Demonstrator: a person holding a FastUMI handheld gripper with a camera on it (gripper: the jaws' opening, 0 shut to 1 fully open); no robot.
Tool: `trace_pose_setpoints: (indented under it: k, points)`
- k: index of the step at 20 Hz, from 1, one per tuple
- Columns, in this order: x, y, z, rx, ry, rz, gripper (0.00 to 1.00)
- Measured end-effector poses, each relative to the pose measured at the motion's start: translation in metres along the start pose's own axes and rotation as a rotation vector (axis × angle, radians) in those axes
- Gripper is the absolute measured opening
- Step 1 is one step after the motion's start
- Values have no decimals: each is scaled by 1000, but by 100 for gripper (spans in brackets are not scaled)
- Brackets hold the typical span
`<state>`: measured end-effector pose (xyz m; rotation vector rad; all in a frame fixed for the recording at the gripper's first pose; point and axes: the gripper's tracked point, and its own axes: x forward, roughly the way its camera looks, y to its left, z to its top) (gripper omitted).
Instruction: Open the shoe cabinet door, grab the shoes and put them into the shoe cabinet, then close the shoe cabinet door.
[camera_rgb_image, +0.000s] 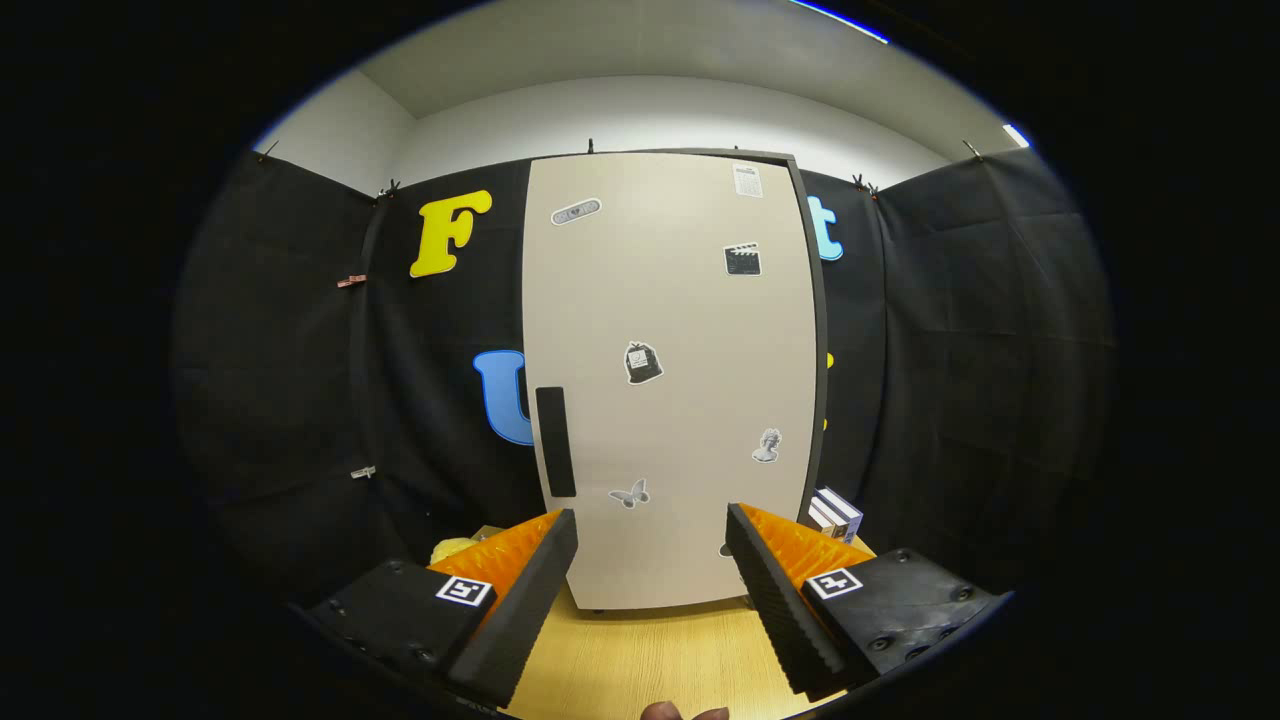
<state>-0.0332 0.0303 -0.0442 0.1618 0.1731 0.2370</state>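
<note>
The hand-held gripper (652, 560) gapes wide, empty, facing the shut shoe cabinet door (675, 380), a stiff panel probably best pulled by its dark left-edge handle (556, 442).

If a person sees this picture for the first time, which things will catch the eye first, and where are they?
The tall pale shoe cabinet door stands shut straight beyond the open gripper, dotted with small stickers such as a butterfly sticker. A dark vertical handle sits low on the door's left edge, above the left finger. The cabinet rests on a light wooden table, and some small boxes lie beside its right foot.
</note>
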Motion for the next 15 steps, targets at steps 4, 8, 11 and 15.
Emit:
trace_pose_setpoints:
  k: [4,8,11,15]
  points:
    - [2,3,0,-3,-3,3,98]
    - [1,1,0,-4,0,1,98]
    - [1,-1,0,-4,2,-1,98]
    - [0,-2,0,-3,2,-3,98]
